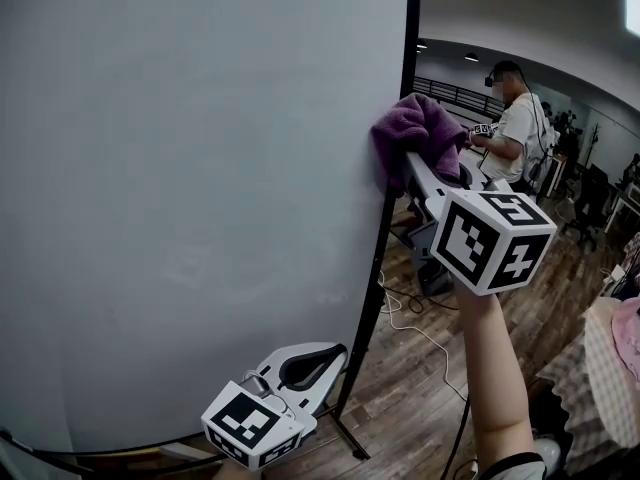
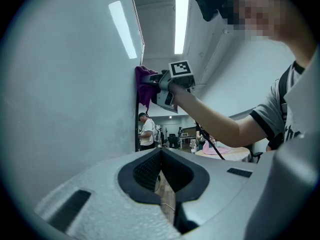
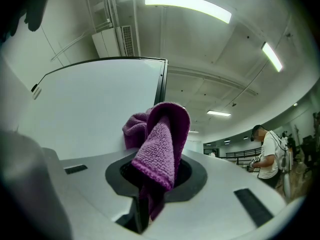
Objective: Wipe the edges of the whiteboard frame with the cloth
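Observation:
A large whiteboard fills the head view, with its black frame edge running down its right side. A purple cloth is pressed against that right edge, roughly a third of the way down. My right gripper is shut on the purple cloth, which bunches out of the jaws in the right gripper view. Low down, my left gripper hangs beside the frame's lower part, shut and holding nothing. In the left gripper view, the purple cloth and the right gripper show above against the frame.
A person in a white shirt stands behind at the right with grippers. Cables trail over the wooden floor behind the board. The board's stand foot lies at the bottom. A pink cloth on a checked table is at the right.

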Motion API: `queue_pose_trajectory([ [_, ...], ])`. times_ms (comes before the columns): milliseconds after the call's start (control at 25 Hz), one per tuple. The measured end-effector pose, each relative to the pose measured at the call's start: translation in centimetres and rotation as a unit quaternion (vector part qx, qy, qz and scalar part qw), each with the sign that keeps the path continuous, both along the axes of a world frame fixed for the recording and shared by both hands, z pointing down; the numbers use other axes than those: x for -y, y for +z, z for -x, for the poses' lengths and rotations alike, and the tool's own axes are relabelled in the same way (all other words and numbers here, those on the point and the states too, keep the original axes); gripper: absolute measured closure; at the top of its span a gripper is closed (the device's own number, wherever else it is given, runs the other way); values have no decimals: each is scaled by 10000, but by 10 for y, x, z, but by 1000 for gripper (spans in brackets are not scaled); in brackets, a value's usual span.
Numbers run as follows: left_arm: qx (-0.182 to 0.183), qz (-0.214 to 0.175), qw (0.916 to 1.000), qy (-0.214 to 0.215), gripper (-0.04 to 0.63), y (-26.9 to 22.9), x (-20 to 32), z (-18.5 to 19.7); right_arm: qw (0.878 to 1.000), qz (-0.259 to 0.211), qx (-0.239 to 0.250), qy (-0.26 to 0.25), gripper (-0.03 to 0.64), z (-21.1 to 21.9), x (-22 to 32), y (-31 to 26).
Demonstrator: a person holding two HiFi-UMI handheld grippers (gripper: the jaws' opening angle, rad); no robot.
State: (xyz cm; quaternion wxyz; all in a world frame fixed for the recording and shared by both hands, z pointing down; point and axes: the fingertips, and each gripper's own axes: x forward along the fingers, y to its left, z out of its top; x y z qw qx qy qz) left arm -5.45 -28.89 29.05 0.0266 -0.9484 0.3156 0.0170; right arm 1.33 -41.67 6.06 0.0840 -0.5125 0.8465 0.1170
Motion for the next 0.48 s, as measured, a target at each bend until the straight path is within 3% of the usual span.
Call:
queue_pose_trajectory([
  [480,-72,51,9999,-131,580,7,-1,5,9997,235,-22,-31,551,2,2,32],
])
